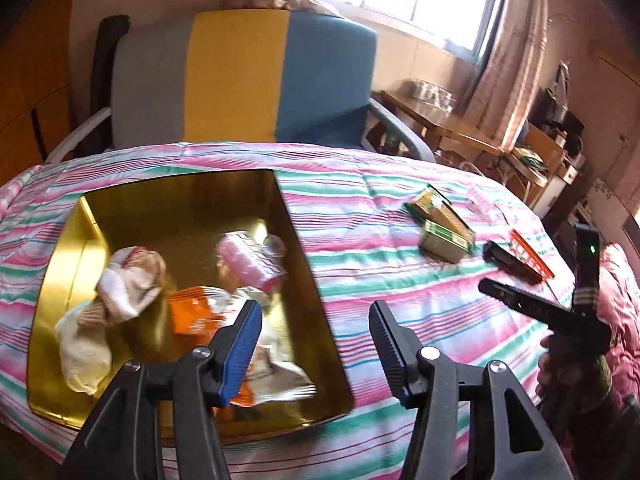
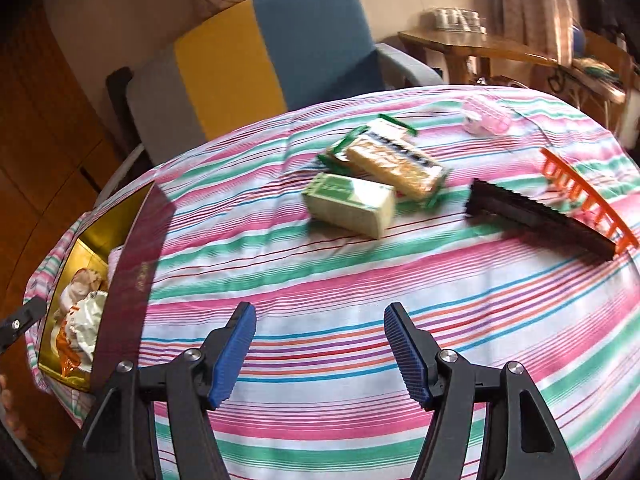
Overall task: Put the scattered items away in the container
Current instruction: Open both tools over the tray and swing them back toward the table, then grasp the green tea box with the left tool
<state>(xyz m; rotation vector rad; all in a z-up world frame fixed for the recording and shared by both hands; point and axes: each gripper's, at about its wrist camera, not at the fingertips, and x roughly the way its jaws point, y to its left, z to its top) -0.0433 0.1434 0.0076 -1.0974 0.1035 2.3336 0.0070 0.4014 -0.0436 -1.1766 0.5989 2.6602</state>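
Striped bedspread (image 2: 360, 360): gold-lined box (image 1: 64, 280) at left holds socks (image 1: 128, 284) and packets; snack packs (image 2: 352, 208), black comb (image 2: 540, 220) at upper right remain out; my left gripper (image 1: 316, 320) and right gripper (image 2: 320, 332) gape, empty

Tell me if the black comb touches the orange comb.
Touching: the right wrist view shows the black comb lying against the orange comb, overlapping with no gap.

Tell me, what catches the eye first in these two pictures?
The shiny gold rectangular box on the left of the pink, green and white striped bedspread stands out, already holding cream socks and an orange snack wrapper. To its right lie green-and-yellow biscuit packets, a black comb and an orange comb. Behind the bed stands a grey, yellow and blue chair.
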